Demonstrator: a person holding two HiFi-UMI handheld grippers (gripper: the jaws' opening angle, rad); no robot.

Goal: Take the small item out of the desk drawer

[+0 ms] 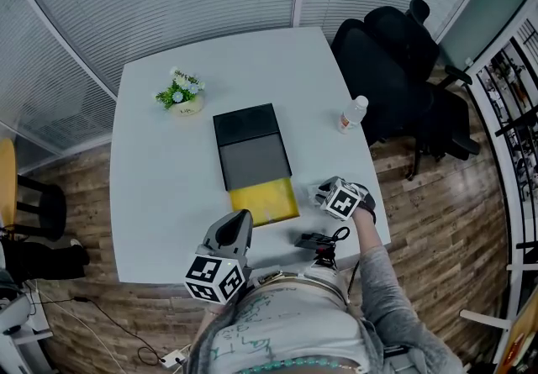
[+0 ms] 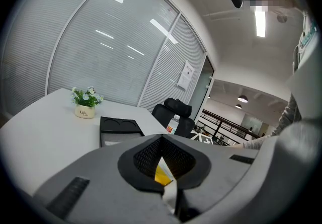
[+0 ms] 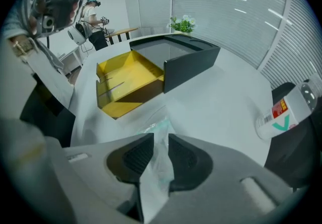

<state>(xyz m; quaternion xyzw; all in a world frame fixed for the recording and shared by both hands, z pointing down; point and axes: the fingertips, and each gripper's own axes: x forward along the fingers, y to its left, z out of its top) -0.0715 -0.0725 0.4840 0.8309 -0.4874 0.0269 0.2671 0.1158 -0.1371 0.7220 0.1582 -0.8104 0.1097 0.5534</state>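
The person stood at the near edge of the white table (image 1: 160,196) with a gripper in each hand. In the middle of the table sat a black desk organizer (image 1: 250,145), and its yellow drawer (image 1: 265,202) was pulled out toward the person and looked bare inside.

The right gripper (image 1: 324,193) pointed steeply down at the tabletop just to the right of the open drawer. Seen from its own camera, its jaws stood partly apart, with a small clear plastic packet (image 3: 160,128), faintly teal in places, lying between them and reaching a little past the tips onto the table. The pads did not appear to press on it; a gap showed on either side. So the packet was out of the drawer and on the table beside it, loose between the opened jaws.

The left gripper (image 1: 242,214) was held nearly level over the near edge of the table, in front of the drawer. Its jaws were closed tip to tip with nothing caught in them; only a sliver of the yellow drawer showed through the slot behind the tips.

A small potted plant (image 1: 182,93) stood toward the far left corner, well apart from the organizer. A water bottle (image 1: 353,113) stood near the right edge, with a black office chair (image 1: 395,70) just beyond it. A small black object with a cord loop (image 1: 315,240) lay by the near edge, close to the right gripper.
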